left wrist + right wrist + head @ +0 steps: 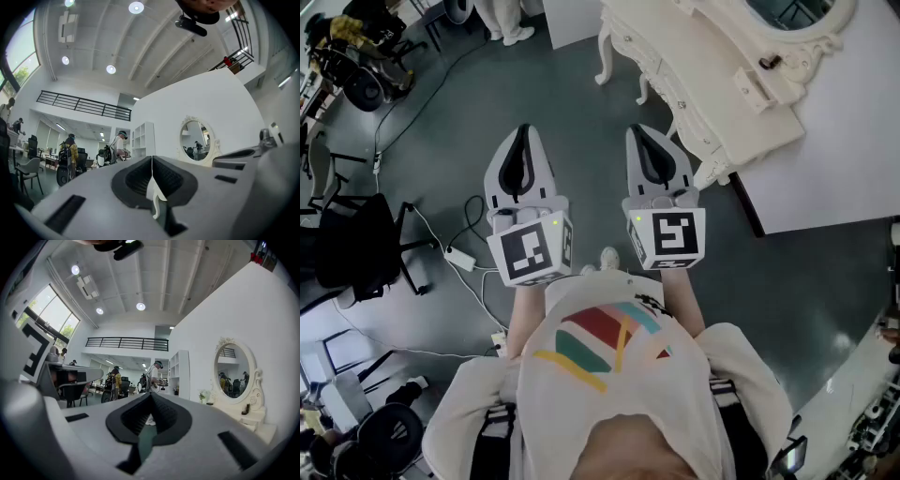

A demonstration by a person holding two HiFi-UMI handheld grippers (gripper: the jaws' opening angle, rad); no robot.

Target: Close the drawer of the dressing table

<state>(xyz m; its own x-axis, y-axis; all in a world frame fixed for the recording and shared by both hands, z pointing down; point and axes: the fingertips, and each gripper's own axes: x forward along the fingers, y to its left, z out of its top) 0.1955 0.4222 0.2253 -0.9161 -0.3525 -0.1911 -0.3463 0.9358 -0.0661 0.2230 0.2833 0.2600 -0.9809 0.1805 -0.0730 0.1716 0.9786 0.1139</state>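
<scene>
Bright, even light falls from round ceiling lamps (136, 7) above the jaws and a window (54, 315) to their left. Both gripper views bulge fisheye-like, with black corners.

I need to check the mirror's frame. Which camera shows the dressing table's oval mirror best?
The right gripper view: the oval mirror is whole and largest there. The left gripper view shows it whole but smaller; the head view catches only its lower edge.

The head view's top edge cuts off the dressing table (712, 80), leaving only the lower arc of its mirror (792, 11). Whether its drawer stands open cannot be told. The far people (152, 375) are too small to detail.
</scene>
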